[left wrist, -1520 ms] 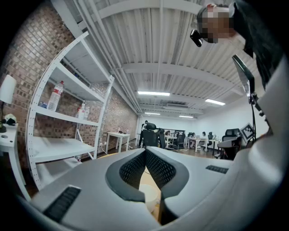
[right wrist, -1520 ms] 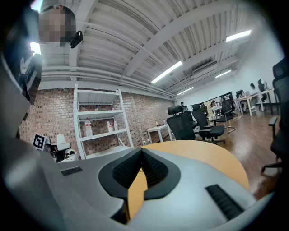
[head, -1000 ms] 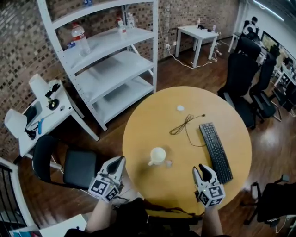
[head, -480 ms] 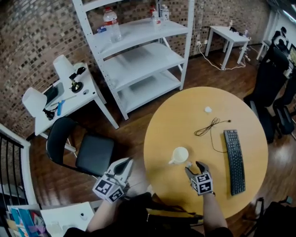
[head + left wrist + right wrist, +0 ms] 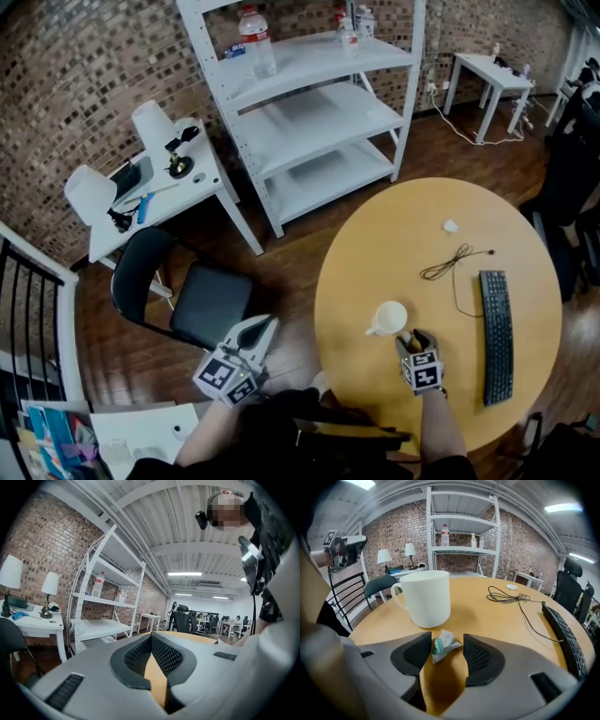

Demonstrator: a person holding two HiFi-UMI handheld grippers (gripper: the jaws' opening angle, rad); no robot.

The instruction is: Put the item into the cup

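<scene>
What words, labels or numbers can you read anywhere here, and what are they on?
No text can be read.
Packet beside the cup: green label, print too blurred.
Bottles on the shelf: labels too small.
Keyboard: key letters too small.

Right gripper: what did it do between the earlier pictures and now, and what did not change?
The right gripper moved forward over the table to the small packet beside the cup; its jaws are closing around the packet, not yet gripping it. The left gripper stayed off the table, shut and empty. Cup, cable and keyboard kept their places.
</scene>
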